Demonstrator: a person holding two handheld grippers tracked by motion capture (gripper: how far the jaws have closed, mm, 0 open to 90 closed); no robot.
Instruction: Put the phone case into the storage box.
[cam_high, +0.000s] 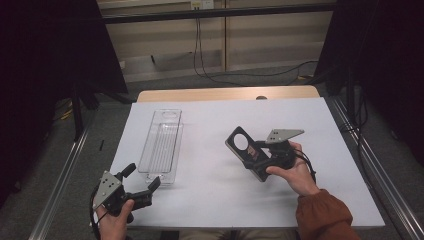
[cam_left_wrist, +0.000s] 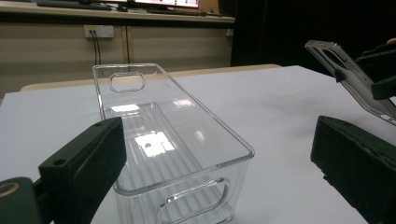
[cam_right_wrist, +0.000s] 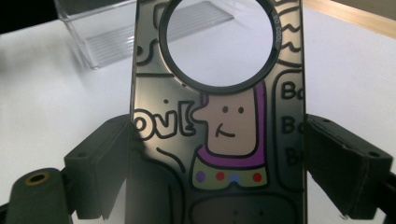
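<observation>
Dark phone case (cam_high: 245, 150) with round cutout and cartoon print, lifted off white table (cam_high: 310, 125), right of centre, clamped by its side edges in right gripper (cam_high: 260, 156). Clear plastic bin (cam_high: 161, 146) lying left, lengthwise. Left gripper (cam_high: 142, 180) at near left, jaws spread, nothing between, just before bin's near end.

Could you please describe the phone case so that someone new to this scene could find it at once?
On the white table, look right of the clear plastic bin. The phone case sits clamped in the right gripper, off the table. Unlike the plain bin, it is dark, with a round hole and cartoon drawings.
</observation>
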